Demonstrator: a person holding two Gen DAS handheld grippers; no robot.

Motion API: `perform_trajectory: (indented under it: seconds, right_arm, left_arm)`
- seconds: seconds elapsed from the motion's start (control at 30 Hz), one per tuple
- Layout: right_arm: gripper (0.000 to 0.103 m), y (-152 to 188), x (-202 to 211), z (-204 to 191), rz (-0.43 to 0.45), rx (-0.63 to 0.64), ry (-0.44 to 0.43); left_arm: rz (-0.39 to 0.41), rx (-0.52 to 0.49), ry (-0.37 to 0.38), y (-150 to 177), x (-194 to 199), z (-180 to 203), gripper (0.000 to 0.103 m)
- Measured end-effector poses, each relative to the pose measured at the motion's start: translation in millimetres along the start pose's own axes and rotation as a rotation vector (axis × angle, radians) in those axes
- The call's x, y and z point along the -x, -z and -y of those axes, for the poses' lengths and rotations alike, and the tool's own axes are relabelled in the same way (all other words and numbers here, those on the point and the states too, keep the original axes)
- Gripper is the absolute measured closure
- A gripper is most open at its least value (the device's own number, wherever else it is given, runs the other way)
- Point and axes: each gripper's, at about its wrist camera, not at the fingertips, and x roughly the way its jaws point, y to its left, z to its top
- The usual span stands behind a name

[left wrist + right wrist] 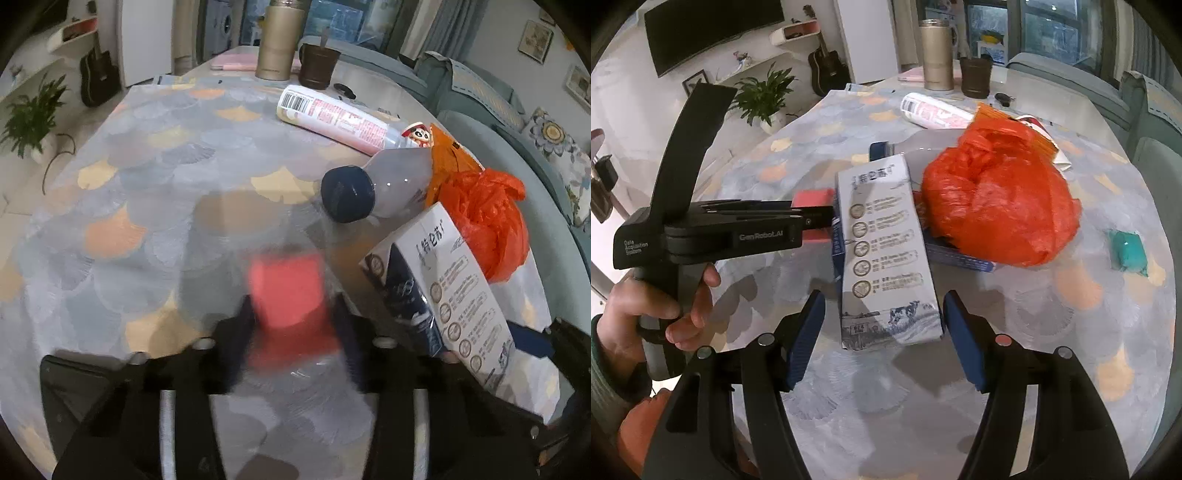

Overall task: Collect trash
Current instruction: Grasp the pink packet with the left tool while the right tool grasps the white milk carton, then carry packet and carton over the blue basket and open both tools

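My left gripper is shut on a clear plastic bottle with a red cap, held over the table; it also shows from the side in the right wrist view. My right gripper is open, its jaws either side of the near end of a white milk carton lying on the table, also in the left wrist view. Behind the carton sit a crumpled orange plastic bag, a clear bottle with a dark blue cap, and a pink-and-white labelled bottle.
A patterned tablecloth covers the table. A gold thermos and a dark cup stand at the far edge. A small teal packet lies on the right. A blue flat box lies under the bag. A sofa runs along the right.
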Motion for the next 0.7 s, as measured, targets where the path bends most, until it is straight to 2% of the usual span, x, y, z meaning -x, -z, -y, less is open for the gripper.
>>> perform_trajectory:
  seconds: [0.17,0.33,0.4,0.57,0.7]
  right_arm:
    - [0.039,-12.4,-15.4,-7.2,-0.027,0.008,0.042]
    - [0.037,-20.0,-34.6,-13.5,-0.052,0.025,0.102]
    - [0.041,-21.0,-40.0,-15.8,-0.056,0.034,0.117]
    - [0.047,-19.7,-16.1,-20.8,0.033,0.042,0.112]
    - [0.047,-22.7,19.6,-15.3,0.117,0.008,0.152]
  left_arm:
    - [0.023,0.028,0.042,5.4,9.5,-11.2,0.067]
    - [0.042,0.024,0.051,5.3,13.9,-9.7,0.067]
    - [0.053,0.021,0.059,5.6,16.3,-8.8,0.067]
    - [0.106,0.022,0.097,3.7,32.1,-8.0,0.067]
    - [0.198,-0.023,0.143,-0.3,62.8,10.2,0.067]
